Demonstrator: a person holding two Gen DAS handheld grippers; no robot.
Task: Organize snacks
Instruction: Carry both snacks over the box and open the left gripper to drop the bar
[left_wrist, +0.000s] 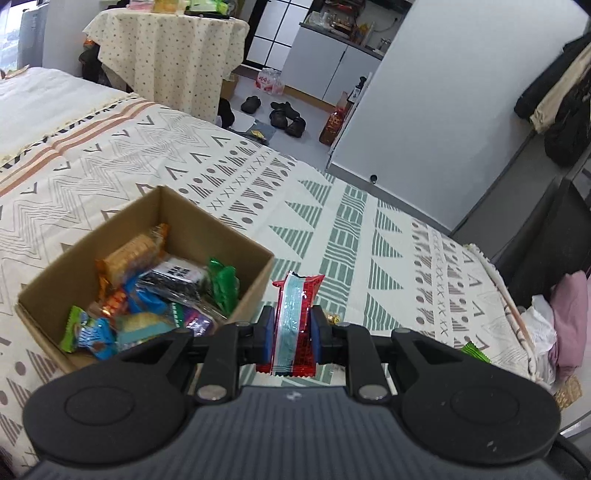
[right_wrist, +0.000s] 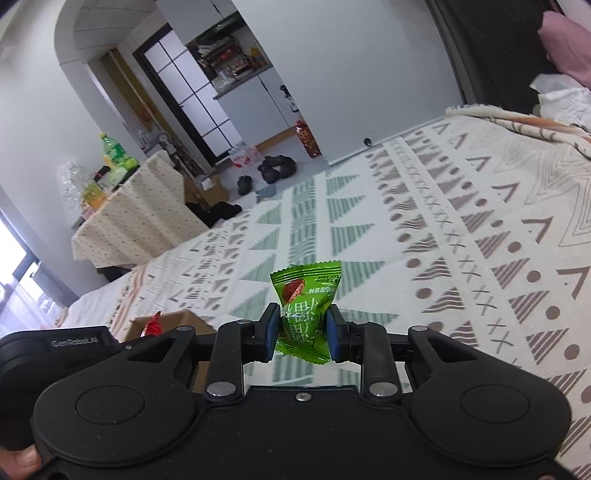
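A: Between the left tool's (left_wrist: 292, 334) pads, the red-and-blue snack packet (left_wrist: 295, 325) is hanging upright, pinched at its middle; the cardboard box (left_wrist: 236, 291) is sitting just ahead and to the left on the bed (left_wrist: 369, 236).

B: Swing it over the rim before releasing, I'd say. The right tool (right_wrist: 302, 330) is clamping a green packet (right_wrist: 304, 306) above the bed, box far left.
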